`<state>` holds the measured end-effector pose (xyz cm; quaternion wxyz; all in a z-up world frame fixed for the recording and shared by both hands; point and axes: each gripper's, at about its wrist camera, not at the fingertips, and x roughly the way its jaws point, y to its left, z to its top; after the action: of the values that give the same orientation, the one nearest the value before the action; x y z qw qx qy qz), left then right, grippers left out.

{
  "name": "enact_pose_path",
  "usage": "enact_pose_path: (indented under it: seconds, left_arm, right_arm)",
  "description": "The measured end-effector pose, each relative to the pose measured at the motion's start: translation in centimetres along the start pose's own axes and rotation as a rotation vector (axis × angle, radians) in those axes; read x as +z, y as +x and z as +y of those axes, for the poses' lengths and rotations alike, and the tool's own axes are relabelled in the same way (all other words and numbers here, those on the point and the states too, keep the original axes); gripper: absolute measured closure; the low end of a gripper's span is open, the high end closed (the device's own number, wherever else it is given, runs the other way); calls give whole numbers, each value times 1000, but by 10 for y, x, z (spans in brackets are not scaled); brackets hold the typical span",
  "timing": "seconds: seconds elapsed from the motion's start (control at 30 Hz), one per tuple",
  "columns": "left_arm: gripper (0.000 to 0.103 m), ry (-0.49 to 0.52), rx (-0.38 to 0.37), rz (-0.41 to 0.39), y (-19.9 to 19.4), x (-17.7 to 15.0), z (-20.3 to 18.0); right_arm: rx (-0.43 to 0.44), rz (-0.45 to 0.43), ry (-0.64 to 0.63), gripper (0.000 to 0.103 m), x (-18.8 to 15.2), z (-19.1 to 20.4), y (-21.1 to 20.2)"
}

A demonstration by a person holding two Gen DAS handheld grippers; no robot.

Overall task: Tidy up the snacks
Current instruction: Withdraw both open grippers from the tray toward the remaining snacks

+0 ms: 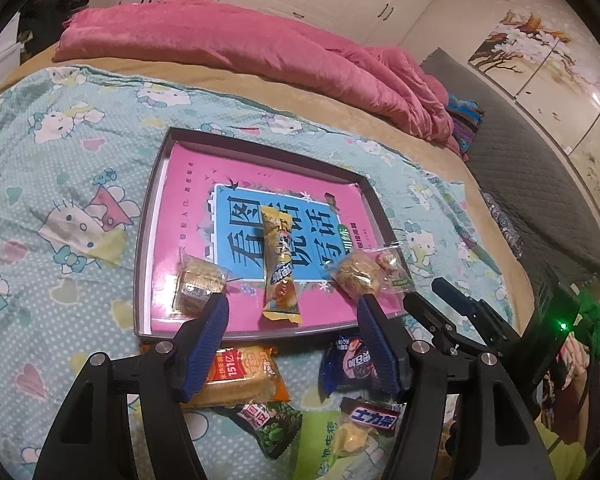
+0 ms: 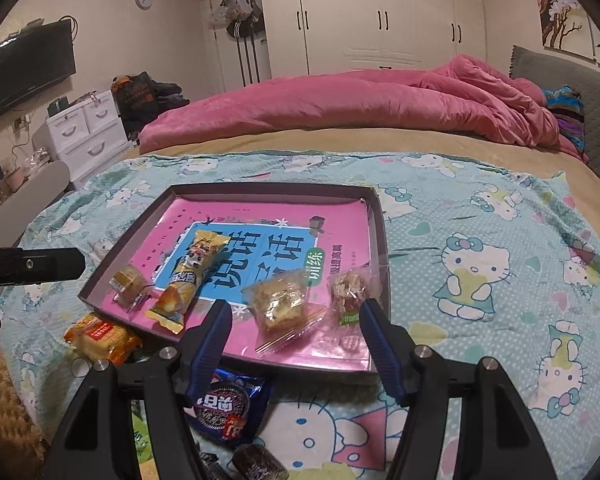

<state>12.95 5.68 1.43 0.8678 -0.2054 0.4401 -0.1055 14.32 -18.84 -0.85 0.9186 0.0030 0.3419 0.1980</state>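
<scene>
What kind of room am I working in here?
A bedroom, almost certainly: you're working on a bed with a cartoon-cat sheet, a rumpled pink duvet behind, and white wardrobes along the far wall.

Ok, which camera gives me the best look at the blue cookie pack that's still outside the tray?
The right wrist view: the blue cookie pack lies just in front of the tray, its printed face mostly visible between the open fingers of the right gripper. In the left wrist view the pack is partly hidden behind a blue finger.

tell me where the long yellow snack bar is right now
The long yellow snack bar lies inside the tray, near its front edge, between the small gold packet on its left and the clear-wrapped cake on its right.
</scene>
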Motion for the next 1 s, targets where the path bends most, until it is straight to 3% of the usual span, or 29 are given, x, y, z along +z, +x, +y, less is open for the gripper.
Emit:
enact_pose_path:
  seconds: [0.47,1.0]
  left_arm:
    - [35,40,-9,17,-8,-12,-21]
    - [35,75,-21,44,-18,-29,-33]
  right_arm:
    - [12,-26,-18,34,-5,5,-25]
    - [33,5,-11,34,-18,5,-40]
